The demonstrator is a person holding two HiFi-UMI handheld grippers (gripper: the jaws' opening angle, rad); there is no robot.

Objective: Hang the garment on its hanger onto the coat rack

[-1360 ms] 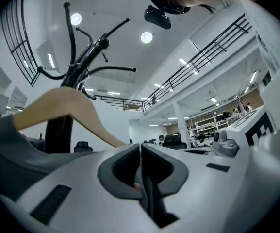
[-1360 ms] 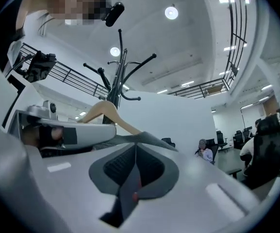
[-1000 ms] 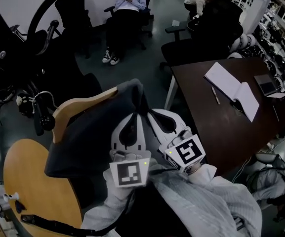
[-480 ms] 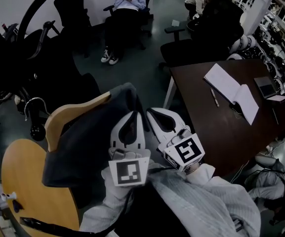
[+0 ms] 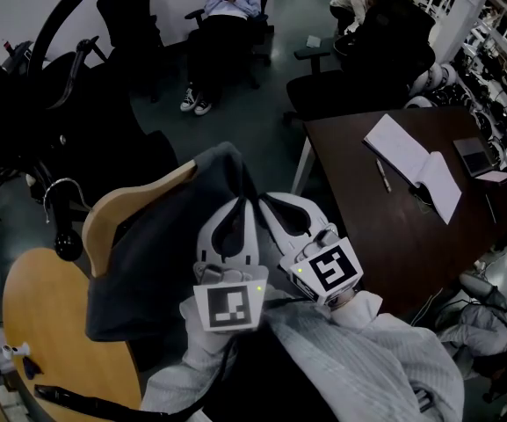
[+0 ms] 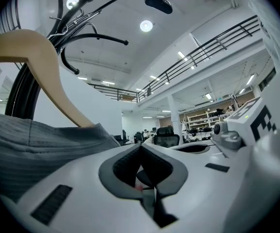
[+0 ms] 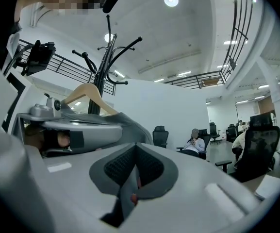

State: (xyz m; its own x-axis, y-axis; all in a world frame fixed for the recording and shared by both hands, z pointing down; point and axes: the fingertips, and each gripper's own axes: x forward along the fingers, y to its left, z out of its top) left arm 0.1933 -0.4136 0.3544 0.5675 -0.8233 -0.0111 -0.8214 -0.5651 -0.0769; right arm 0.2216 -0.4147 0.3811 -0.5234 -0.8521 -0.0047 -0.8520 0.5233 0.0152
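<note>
Desk [image 5: 367, 236] head view only, garment [image 5: 165, 253] on hanger [image 5: 130, 196]

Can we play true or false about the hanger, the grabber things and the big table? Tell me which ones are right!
1. A dark grey garment is draped over a light wooden hanger. True.
2. Both grippers have their jaws wide open. False: the left gripper and the right gripper both have their jaws shut together.
3. An open white notebook lies on the dark brown table. True.
4. The coat rack is white. False: it is a black coat rack with curved arms.
5. A person sits in a chair further back in the room. True.
</note>
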